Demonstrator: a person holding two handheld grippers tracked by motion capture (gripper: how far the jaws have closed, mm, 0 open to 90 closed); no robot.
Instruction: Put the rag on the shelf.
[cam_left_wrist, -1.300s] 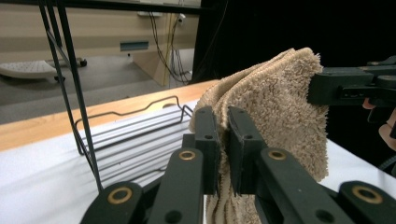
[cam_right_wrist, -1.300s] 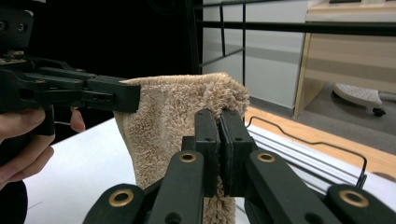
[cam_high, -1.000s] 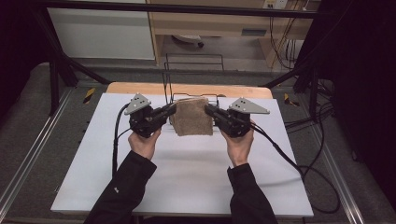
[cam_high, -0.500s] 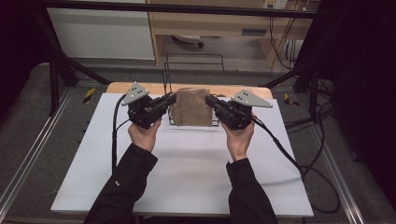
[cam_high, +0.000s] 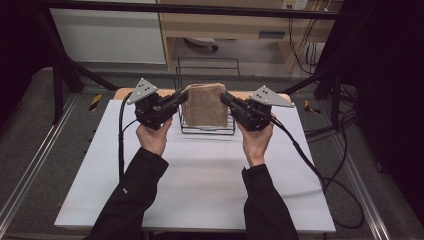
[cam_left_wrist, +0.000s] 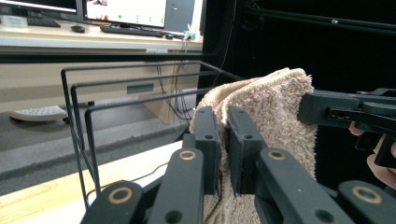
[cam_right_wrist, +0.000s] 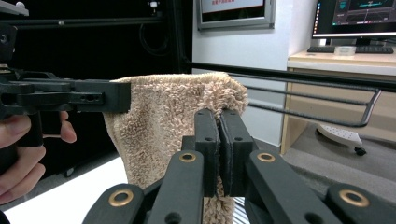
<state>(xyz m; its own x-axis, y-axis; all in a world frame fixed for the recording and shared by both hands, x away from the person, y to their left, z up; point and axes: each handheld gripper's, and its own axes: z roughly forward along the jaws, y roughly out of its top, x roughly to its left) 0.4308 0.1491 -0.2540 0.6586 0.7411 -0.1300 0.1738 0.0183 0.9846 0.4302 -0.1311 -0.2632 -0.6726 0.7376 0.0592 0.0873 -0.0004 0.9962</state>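
A folded tan towel (cam_high: 205, 104) hangs in the air above a black wire rack (cam_high: 207, 131) at the back of the white table. My left gripper (cam_high: 183, 98) is shut on the towel's left edge, and my right gripper (cam_high: 225, 98) is shut on its right edge. In the left gripper view the jaws pinch the towel (cam_left_wrist: 275, 107) at their tips (cam_left_wrist: 224, 126), with the rack's bars (cam_left_wrist: 79, 121) to the left and the other gripper (cam_left_wrist: 345, 109) on the far side. The right gripper view has the pads (cam_right_wrist: 219, 133) clamped on the towel (cam_right_wrist: 173, 126).
The white table top (cam_high: 200, 185) lies in front of the rack, with a wooden strip along its back edge. Cables trail from both grippers off the table's sides. A dark frame bar crosses the back, with a desk and monitors behind.
Both grippers have risen together with the towel, lifting it up from the wire rack. The rack now shows below the towel's lower edge.
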